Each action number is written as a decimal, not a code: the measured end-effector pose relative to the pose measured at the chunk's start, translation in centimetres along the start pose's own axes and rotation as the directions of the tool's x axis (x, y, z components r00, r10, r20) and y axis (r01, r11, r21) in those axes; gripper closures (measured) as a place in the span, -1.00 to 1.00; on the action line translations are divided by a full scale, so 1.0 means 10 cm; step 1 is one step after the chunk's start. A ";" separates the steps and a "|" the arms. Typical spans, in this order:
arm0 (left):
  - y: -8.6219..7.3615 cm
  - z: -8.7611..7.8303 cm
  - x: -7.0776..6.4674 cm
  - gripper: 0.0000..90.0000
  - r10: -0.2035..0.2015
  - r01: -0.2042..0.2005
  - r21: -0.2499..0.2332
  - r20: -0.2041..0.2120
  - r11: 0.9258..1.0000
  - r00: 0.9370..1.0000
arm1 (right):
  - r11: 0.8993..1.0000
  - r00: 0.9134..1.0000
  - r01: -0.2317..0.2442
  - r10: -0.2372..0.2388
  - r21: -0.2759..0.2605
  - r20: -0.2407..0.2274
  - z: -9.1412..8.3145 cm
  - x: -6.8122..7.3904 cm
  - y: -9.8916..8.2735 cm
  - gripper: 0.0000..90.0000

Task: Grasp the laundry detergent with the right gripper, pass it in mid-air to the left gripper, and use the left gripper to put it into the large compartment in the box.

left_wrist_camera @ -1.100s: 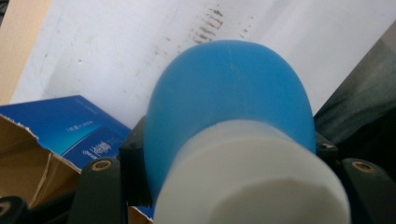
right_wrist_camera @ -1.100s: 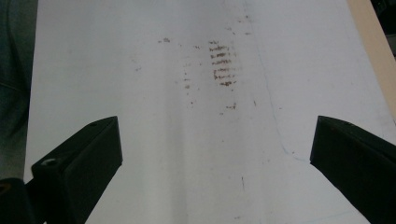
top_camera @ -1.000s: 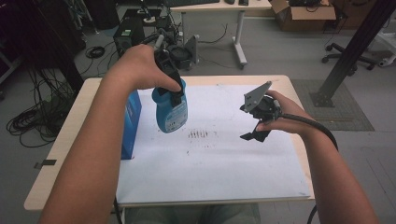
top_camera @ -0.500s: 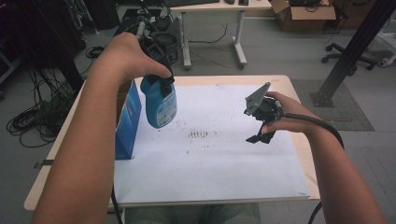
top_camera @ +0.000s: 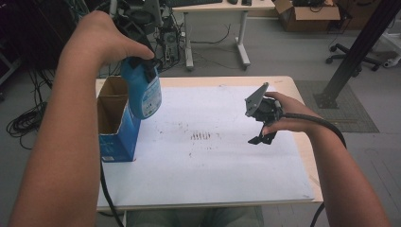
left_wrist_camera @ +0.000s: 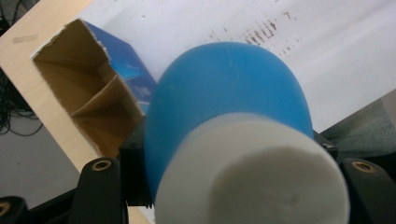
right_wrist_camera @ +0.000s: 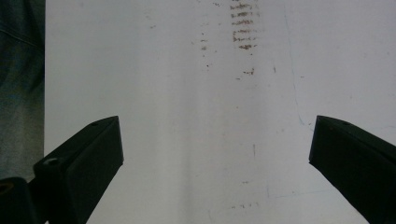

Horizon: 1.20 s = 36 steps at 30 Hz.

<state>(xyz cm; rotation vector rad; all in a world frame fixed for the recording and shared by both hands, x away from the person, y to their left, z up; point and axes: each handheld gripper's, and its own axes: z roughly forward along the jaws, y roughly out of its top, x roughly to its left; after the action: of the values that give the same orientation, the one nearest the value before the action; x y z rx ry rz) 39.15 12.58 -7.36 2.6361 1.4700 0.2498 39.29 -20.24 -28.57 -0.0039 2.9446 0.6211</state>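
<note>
The left tool (top_camera: pixel 142 64) is clamped on a blue bottle (top_camera: pixel 143 92), held in the air above the open cardboard box (top_camera: pixel 116 127) at the desk's (top_camera: pixel 302 156) left edge. The bottle's base seems just above the box rim. The right tool (top_camera: pixel 261 137) hovers over the white sheet (top_camera: pixel 213 165), jaws spread and empty.

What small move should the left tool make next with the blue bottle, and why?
Probably carry the blue bottle a little further left, over the open box, then lower it. The left tool grips it in the air, beside the opening.
</note>
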 end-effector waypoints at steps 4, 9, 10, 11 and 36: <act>-0.03 -0.07 0.07 -0.16 -0.030 0.030 -0.002 0.002 1.000 1.000 | 1.000 1.000 0.000 0.001 0.012 -0.004 0.00 0.00 0.02 -0.93; -0.05 -0.13 0.17 -0.16 -0.066 0.066 0.008 -0.001 0.998 0.998 | 1.000 1.000 0.004 -0.004 0.015 -0.003 0.00 -0.01 0.03 -0.93; -0.06 -0.15 0.21 -0.16 -0.077 0.077 0.014 -0.003 0.997 0.997 | 1.000 1.000 0.004 -0.004 0.015 -0.003 0.00 -0.01 0.03 -0.93; -0.06 -0.15 0.23 -0.16 -0.087 0.087 0.020 -0.003 0.996 0.996 | 1.000 1.000 0.006 -0.006 0.014 -0.004 -0.01 -0.02 0.04 -0.93; -0.28 -0.11 0.80 -0.16 -0.341 0.343 0.041 -0.052 0.938 0.939 | 0.999 1.000 0.015 -0.014 0.029 -0.017 0.02 -0.04 0.12 -0.93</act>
<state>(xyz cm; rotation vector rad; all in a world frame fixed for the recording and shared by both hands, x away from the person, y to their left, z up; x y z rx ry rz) 40.72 20.88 -6.05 2.3643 1.9368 0.2404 39.67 -19.11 -28.25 -0.0276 2.9669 0.5791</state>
